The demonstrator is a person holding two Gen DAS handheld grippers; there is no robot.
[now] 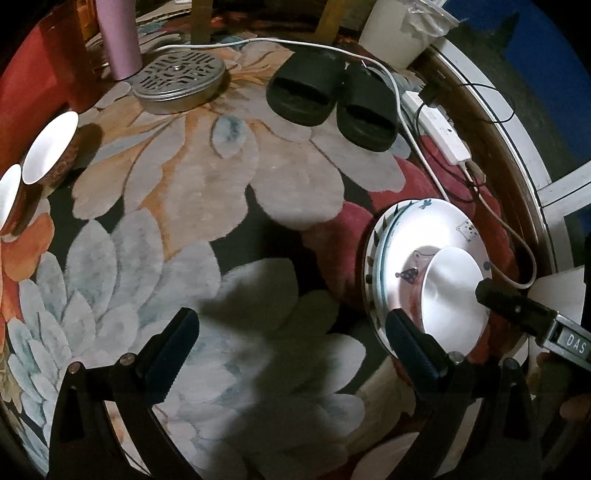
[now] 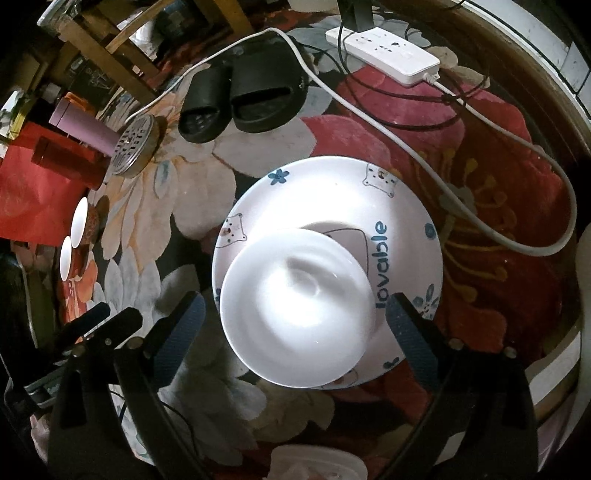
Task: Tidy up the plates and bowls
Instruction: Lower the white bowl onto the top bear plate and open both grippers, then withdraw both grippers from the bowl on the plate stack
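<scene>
A small white dish (image 2: 299,314) lies on a stack of cartoon-printed plates (image 2: 332,195) on the flowered carpet. My right gripper (image 2: 295,332) hovers over it, open, one finger on each side of the dish, with neither pad touching it. The left wrist view has the same stack of plates (image 1: 424,236) and dish (image 1: 454,295) at its right, with a right fingertip (image 1: 495,295) beside them. My left gripper (image 1: 291,343) is open over bare carpet, left of the stack, holding nothing. Two bowls, white inside and patterned outside, (image 1: 48,147) stand far left.
A pair of black slippers (image 1: 325,96) lies behind the stack. A white power strip (image 2: 384,55) and its cables (image 2: 480,155) run along the right. A perforated metal lid (image 1: 181,77), a pink tumbler (image 1: 120,37) and a white bucket (image 1: 395,29) stand at the back.
</scene>
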